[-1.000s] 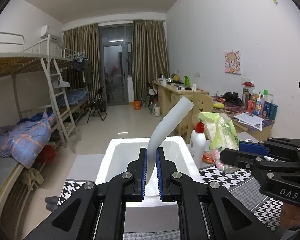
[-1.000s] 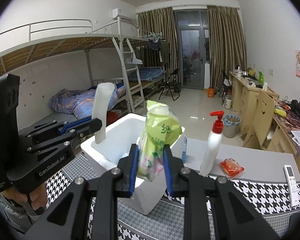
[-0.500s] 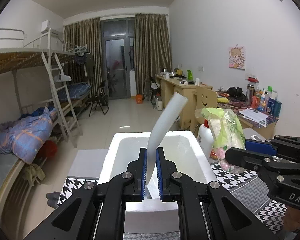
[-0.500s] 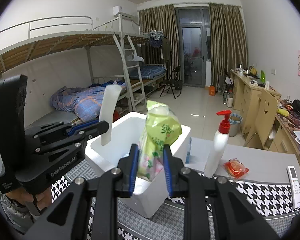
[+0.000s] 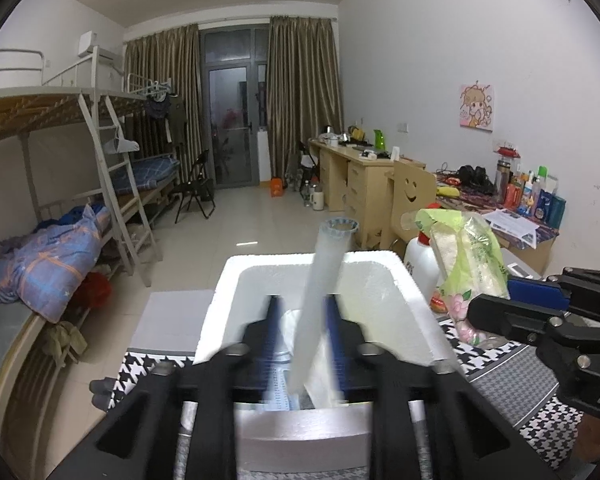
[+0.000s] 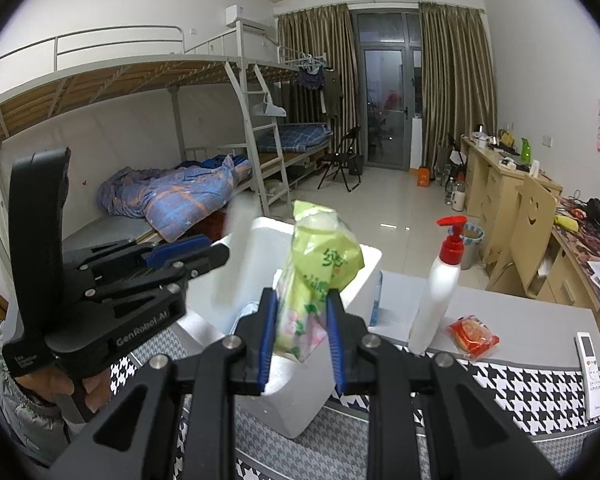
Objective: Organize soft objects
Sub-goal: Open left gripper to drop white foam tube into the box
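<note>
A white foam box stands open on the houndstooth table; it also shows in the right wrist view. My left gripper is over the box with its jaws spread apart; a white sleeve of stacked cups stands loose between them, blurred, its lower end inside the box. My right gripper is shut on a green plastic bag of soft packets, held just right of the box; the bag also shows in the left wrist view.
A white pump bottle with a red top, a red snack packet and a white remote sit on the table to the right. Bunk beds stand left, desks along the right wall.
My left gripper has opened and let go of the cup sleeve, which now drops into the box. My right gripper still holds the green bag and has moved little.
</note>
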The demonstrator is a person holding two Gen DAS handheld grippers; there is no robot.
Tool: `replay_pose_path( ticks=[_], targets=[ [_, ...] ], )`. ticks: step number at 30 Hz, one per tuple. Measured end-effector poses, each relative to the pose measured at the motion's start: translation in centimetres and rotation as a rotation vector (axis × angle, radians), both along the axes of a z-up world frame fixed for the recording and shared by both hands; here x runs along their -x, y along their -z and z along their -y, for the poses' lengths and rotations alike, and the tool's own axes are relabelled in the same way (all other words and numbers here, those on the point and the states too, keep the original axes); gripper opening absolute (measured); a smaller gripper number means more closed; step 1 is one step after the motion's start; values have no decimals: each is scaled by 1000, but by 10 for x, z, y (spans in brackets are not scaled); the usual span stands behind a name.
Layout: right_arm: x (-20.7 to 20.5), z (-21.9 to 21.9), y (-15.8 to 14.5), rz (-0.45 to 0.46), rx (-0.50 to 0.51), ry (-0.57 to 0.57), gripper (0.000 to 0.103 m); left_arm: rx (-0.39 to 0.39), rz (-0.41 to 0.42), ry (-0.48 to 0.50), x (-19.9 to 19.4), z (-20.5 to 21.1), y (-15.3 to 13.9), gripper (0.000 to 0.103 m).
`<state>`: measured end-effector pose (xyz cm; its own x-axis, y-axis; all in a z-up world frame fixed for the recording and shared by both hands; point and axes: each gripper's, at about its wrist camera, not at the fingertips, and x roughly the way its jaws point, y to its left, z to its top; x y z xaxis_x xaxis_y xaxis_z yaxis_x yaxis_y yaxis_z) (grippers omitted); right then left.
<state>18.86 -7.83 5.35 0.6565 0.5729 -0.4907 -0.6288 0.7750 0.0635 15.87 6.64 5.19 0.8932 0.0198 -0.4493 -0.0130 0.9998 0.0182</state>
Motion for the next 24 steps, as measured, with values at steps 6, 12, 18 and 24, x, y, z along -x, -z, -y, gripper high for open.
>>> replay_pose_path(
  ticks=[6,12,18,24],
  targets=[
    [-2,-2,-1,-7,1,-4,28,-8,38,-34,7,-5,-2,85],
    [-4,-7,-1,-6,13,-10,28,0,58,-65,14,-9,-4,96],
    [-6,-13,2,-4,19,-20,28,1,78,-80,21,-15,-8,101],
    [-9,-24,4,-10,36,-33,28,1,85,-97,26,-21,-8,101]
  ],
)
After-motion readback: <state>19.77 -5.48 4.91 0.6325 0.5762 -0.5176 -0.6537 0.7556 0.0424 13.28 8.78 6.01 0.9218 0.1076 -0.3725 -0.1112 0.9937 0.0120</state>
